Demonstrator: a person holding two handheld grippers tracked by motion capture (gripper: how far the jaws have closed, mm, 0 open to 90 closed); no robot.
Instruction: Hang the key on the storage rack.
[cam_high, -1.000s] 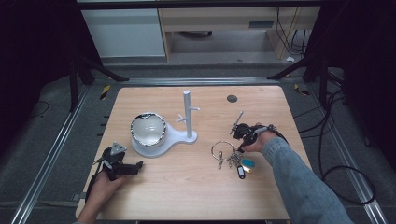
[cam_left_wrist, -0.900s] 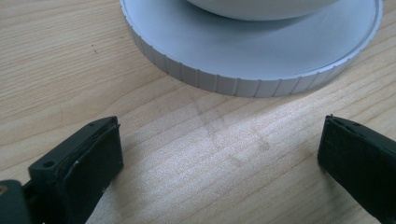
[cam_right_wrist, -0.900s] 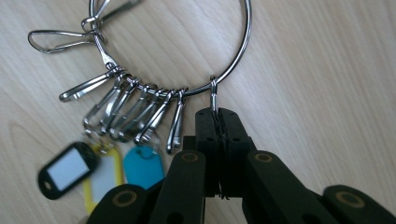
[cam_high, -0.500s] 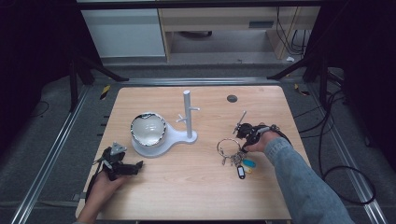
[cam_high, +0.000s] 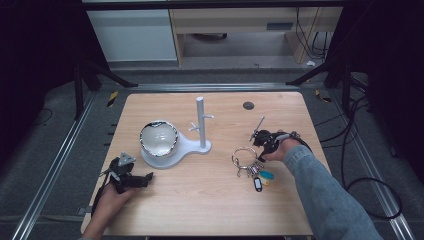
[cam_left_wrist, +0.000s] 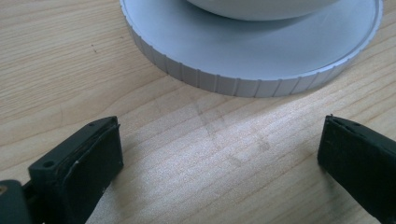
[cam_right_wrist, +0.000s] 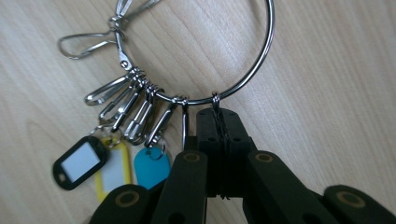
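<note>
A large metal key ring (cam_high: 244, 156) lies on the wooden table (cam_high: 210, 200), right of centre. It carries several snap clips (cam_right_wrist: 133, 109) and black (cam_right_wrist: 77, 163), yellow (cam_right_wrist: 114, 170) and blue (cam_right_wrist: 152, 165) tags. My right gripper (cam_high: 260, 154) is shut on a small link (cam_right_wrist: 217, 116) hanging from the ring (cam_right_wrist: 261, 65), at its near side. My left gripper (cam_high: 149, 177) rests at the table's near left, open (cam_left_wrist: 219, 140), with bare wood between its fingers. It points at the ribbed white base (cam_left_wrist: 252, 56).
A white stand (cam_high: 172, 150) sits mid-table, with a shiny bowl (cam_high: 158, 138) on its round base and an upright post (cam_high: 201, 122) with short pegs. A dark round inset (cam_high: 248, 105) marks the far right of the table. Black cables (cam_high: 360, 150) trail off the right edge.
My right gripper has drawn the key ring a little to the right and slightly away across the table. The left gripper has stayed where it was.
</note>
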